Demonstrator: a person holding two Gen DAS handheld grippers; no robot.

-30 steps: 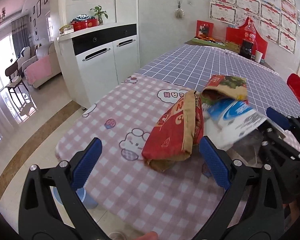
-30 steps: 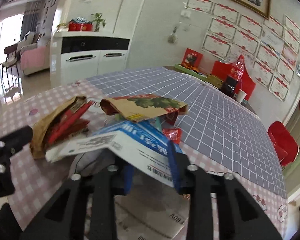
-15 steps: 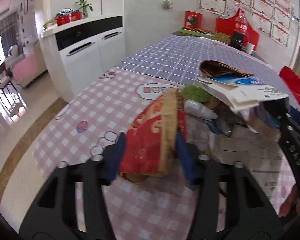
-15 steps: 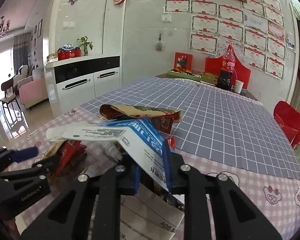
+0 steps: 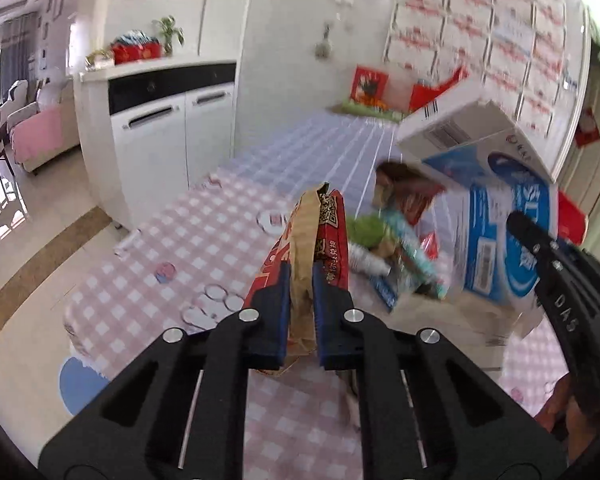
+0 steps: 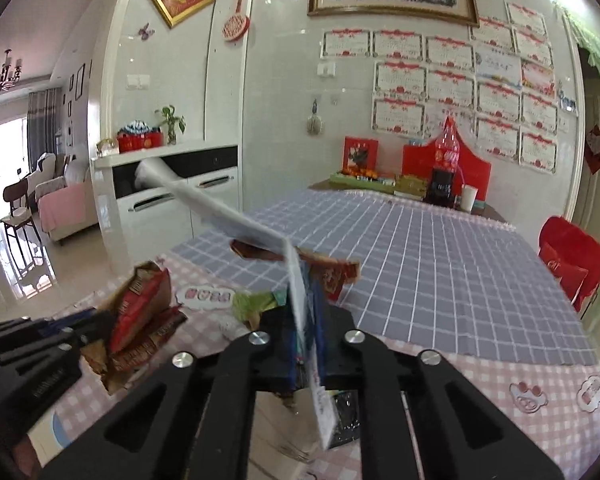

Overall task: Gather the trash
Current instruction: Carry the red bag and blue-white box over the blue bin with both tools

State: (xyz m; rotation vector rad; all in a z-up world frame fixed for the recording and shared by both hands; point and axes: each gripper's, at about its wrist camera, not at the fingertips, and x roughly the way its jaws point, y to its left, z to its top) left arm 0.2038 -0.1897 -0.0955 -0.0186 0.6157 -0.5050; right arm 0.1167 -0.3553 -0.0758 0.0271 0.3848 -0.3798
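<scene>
- Left wrist view: the left gripper (image 5: 301, 280) is pinching a red and brown snack bag (image 5: 314, 240) between its blue pads. The bag stands up on its edge over the pink checked tablecloth (image 5: 204, 248).
- The grip is low on the bag, so the top may flop. I think it is best to squeeze firmly and lift slowly.
- More trash lies just beside it: a green wrapper (image 5: 366, 229), a small white bottle (image 5: 366, 260) and a brown packet (image 5: 404, 188).
- The right gripper (image 5: 560, 280) shows at the right edge with a blue and white box (image 5: 500, 216).
- Right wrist view: the right gripper (image 6: 305, 340) is pinching the flattened blue and white box (image 6: 296, 280) on its thin edge. One long flap sticks up to the left.
- That flap could bump the snack bag (image 6: 144, 308), which is near. Keep the two hands apart while carrying.
- No bin shows, so I cannot tell where the trash should go.
</scene>
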